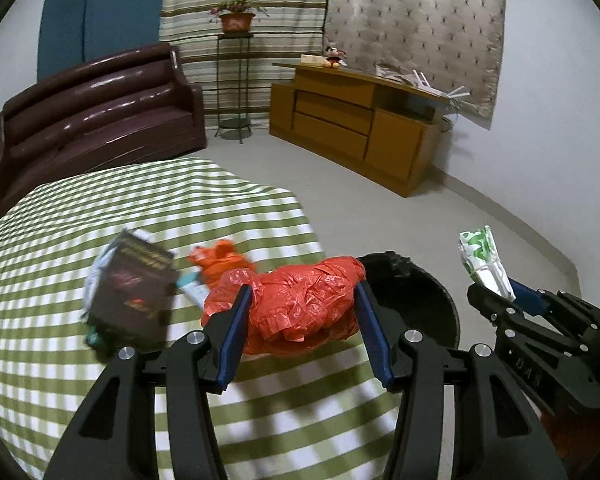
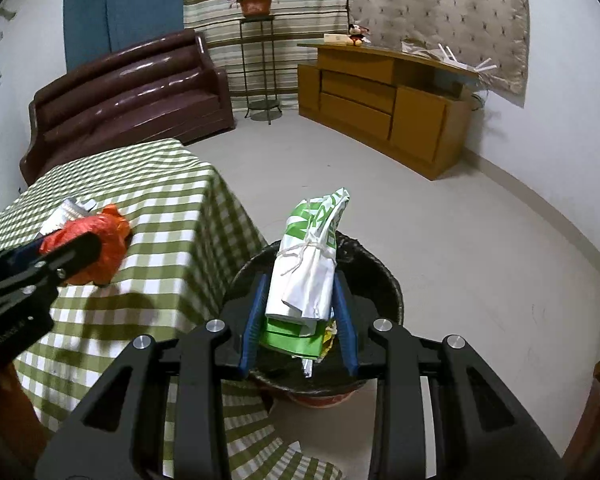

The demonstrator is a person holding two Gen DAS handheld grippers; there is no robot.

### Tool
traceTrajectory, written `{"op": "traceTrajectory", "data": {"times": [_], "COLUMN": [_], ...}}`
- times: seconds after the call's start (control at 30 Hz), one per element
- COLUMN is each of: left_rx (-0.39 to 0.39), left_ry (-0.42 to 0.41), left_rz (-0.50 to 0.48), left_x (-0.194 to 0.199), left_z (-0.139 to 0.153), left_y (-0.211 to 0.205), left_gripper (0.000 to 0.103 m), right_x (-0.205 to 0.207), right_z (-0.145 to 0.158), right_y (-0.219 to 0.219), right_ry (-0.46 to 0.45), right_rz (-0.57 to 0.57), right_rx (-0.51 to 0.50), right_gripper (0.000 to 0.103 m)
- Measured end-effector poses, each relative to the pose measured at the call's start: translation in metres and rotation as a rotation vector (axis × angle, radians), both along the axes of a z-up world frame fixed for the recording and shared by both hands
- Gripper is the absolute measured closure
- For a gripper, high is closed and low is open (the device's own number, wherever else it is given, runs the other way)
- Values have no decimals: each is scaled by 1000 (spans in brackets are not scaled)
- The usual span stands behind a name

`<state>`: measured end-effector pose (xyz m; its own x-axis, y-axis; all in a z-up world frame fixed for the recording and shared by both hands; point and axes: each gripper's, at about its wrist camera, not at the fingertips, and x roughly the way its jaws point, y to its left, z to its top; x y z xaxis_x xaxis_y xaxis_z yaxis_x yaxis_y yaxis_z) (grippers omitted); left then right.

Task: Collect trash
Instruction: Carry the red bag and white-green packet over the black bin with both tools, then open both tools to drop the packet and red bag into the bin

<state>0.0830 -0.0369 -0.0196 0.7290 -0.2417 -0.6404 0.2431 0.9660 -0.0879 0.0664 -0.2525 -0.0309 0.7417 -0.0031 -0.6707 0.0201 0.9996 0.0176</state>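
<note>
Even, cool indoor light; glossy highlights streak the dark brown leather sofa [image 1: 100,116]. Soft shadows fall on the green-and-white checked tablecloth [image 2: 172,208], whose checks smear with motion blur, as does the dark rectangular packet [image 1: 130,292]. Fisheye bending and black vignette at the corners.
</note>
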Motion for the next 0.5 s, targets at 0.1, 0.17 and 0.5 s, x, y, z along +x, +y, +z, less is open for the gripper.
{"op": "traceTrajectory", "data": {"times": [0.1, 0.17, 0.5], "left_rx": [7, 11, 35], "left_ry": [9, 16, 33], "left_rz": [-13, -20, -51], "left_x": [8, 13, 33], "left_z": [-4, -6, -17], "left_y": [-11, -19, -50], "left_gripper": [52, 52, 52], "right_x": [4, 8, 20], "right_z": [-3, -6, -19], "right_y": [-8, -12, -29], "right_ry": [1, 6, 20], "right_rz": [-14, -22, -37], "right_rx": [11, 20, 36], "right_gripper": [71, 71, 71]}}
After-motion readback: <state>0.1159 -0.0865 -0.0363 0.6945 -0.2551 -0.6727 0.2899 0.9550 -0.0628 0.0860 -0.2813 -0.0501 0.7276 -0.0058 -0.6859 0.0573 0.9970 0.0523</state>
